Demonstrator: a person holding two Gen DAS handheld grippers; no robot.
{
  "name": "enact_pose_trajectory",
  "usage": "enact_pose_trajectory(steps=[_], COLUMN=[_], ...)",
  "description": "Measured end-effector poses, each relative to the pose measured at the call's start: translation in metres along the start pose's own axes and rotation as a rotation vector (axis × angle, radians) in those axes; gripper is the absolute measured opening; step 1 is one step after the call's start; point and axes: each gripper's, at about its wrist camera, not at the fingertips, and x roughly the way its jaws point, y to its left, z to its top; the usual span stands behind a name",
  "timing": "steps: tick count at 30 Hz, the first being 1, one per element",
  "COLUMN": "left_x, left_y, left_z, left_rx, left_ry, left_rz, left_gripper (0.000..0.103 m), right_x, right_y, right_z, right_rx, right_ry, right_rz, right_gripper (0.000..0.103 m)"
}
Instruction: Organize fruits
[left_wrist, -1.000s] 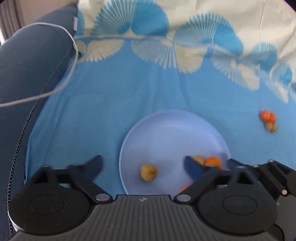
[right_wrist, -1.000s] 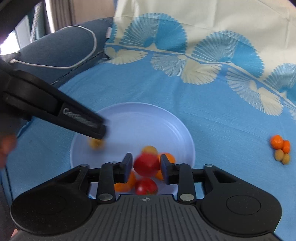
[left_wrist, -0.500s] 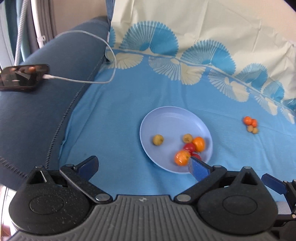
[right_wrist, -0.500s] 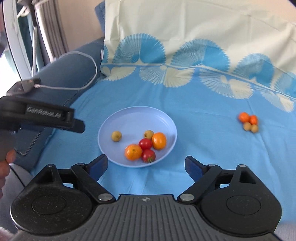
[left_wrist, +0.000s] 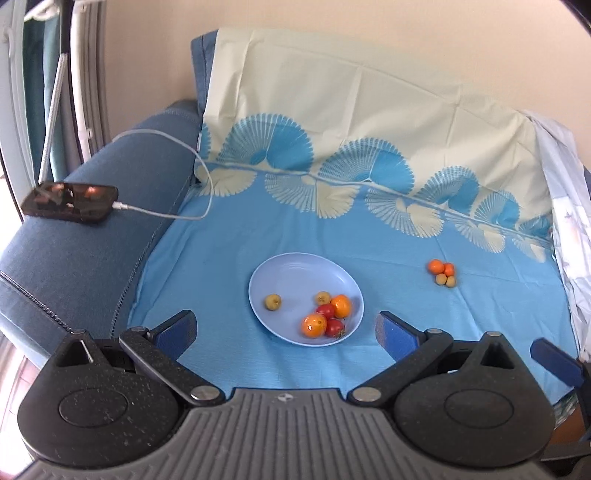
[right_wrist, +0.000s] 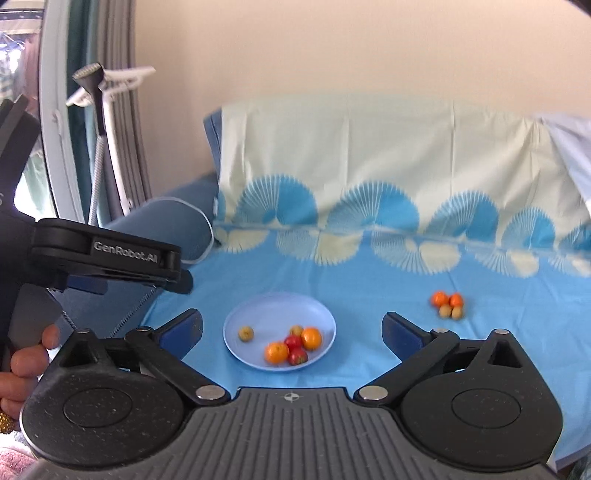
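A light blue plate (left_wrist: 295, 269) (right_wrist: 273, 306) lies on the blue cloth and holds two oranges (left_wrist: 314, 325), two red tomatoes (left_wrist: 334, 327) and two small yellow-green fruits (left_wrist: 273, 301). A small cluster of two oranges and two yellow-green fruits (left_wrist: 442, 272) (right_wrist: 448, 304) lies on the cloth to the right of the plate. My left gripper (left_wrist: 286, 330) is open and empty, well back from the plate. My right gripper (right_wrist: 291, 328) is open and empty, also well back. The left gripper's body (right_wrist: 107, 254) shows at the left of the right wrist view.
A phone (left_wrist: 70, 202) on a white cable (left_wrist: 199, 173) lies on the blue sofa arm at the left. The patterned cloth (left_wrist: 369, 229) covers the seat and backrest. A white stand (right_wrist: 107, 110) is by the window at the left.
My right gripper let go of a red tomato on the plate and opened. Both grippers have pulled up and back, so the plate looks smaller and farther.
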Motion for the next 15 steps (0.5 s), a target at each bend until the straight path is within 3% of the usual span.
enact_pose_trajectory(steps=[15], left_x=[-0.035], left_y=[-0.012], left_z=[-0.016], left_rx=[0.032], left_ry=[-0.058], left_rz=[-0.007], left_gripper=[0.103], right_x=[-0.033], right_y=[-0.003], right_z=[-0.011], right_rx=[0.000], right_ry=[-0.059], right_rz=[-0.036], right_gripper=[0.102])
